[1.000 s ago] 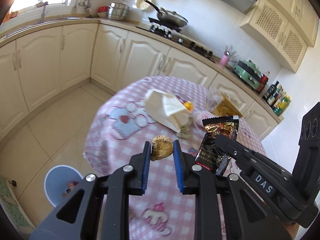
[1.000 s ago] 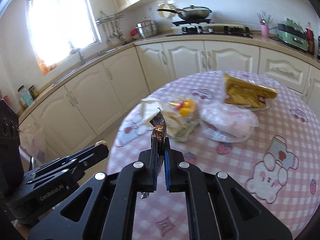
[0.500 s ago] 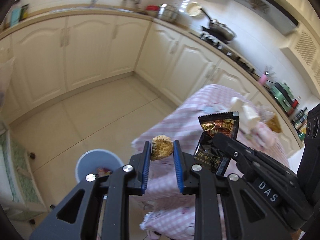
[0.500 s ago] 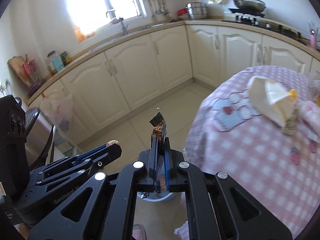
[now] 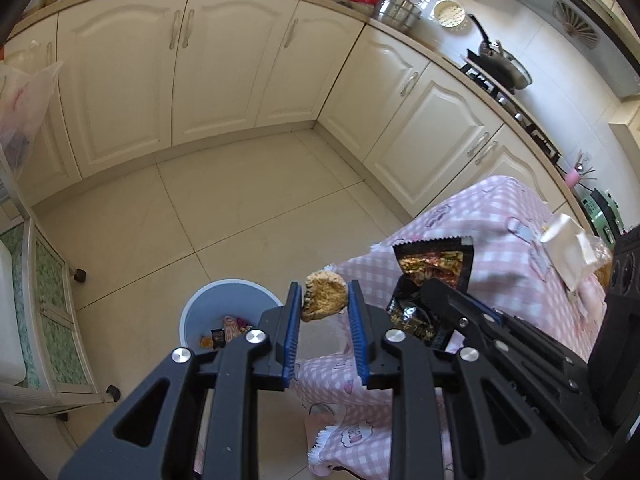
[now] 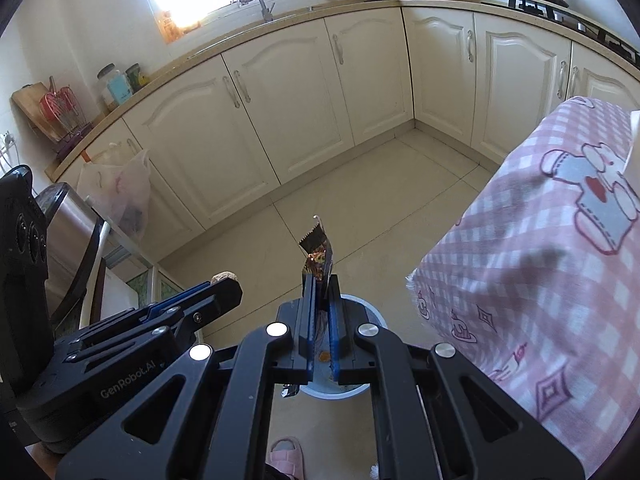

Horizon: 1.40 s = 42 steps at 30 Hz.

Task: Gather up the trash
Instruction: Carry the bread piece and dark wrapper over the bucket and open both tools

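Observation:
My left gripper (image 5: 324, 289) is shut on a brown, crumbly biscuit piece (image 5: 323, 298), held in the air beside the table's edge. A blue trash bin (image 5: 224, 312) stands on the floor just below and left of it, with several wrappers inside. My right gripper (image 6: 322, 280) is shut on a black and gold snack wrapper (image 6: 318, 250) that sticks up between its pads. It hangs right over the bin (image 6: 372, 314), which its fingers mostly hide. In the left wrist view the right gripper (image 5: 434, 288) and the wrapper (image 5: 432, 276) are close on the right.
The round table with a pink checked cloth (image 5: 500, 216) is to the right, with a white bag (image 5: 568, 248) on it. Cream cabinets line the far side of the tiled floor. A wheeled cart (image 5: 48, 300), a hanging plastic bag (image 6: 120, 188) and a pink slipper (image 6: 286, 456) are nearby.
Both grippers have swung left off the table and sunk toward the floor, each keeping hold of its piece. The bin has grown larger and now lies beneath them.

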{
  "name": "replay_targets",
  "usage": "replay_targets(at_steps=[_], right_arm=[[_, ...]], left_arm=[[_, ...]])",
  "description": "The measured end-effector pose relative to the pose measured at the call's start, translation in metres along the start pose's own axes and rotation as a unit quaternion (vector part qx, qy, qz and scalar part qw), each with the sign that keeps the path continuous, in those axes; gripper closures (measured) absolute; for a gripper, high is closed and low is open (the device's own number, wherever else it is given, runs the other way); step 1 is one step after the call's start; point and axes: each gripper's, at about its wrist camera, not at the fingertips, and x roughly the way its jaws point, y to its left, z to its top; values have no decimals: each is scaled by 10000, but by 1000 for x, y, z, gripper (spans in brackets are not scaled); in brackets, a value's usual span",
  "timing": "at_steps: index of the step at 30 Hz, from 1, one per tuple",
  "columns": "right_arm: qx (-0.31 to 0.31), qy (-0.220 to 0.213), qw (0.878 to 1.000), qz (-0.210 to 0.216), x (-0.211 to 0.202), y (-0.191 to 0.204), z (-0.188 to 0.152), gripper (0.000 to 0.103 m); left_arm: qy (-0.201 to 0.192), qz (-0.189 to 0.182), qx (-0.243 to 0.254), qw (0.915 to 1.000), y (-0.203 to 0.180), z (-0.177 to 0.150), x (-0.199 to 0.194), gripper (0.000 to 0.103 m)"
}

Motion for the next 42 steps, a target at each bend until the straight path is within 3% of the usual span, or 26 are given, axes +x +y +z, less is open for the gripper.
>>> replay_targets(at_steps=[3, 6, 30, 37, 42], right_arm=[[12, 47, 10000, -20, 7, -1, 1, 98], [21, 100, 9999, -37, 12, -3, -1, 98], [-121, 150, 9998, 110, 29, 20, 2, 98], [3, -129, 9998, 162, 29, 23, 16, 86], [17, -228, 9996, 164, 18, 21, 20, 86]], left_arm=[[106, -18, -215, 9997, 12, 2, 10, 68], [121, 44, -237, 9996, 17, 1, 14, 63], [62, 238, -562, 9981, 48, -1, 6, 61], [-75, 328, -644, 9974, 56, 8, -3, 55], [-114, 302, -559, 9979, 47, 11, -11, 55]])
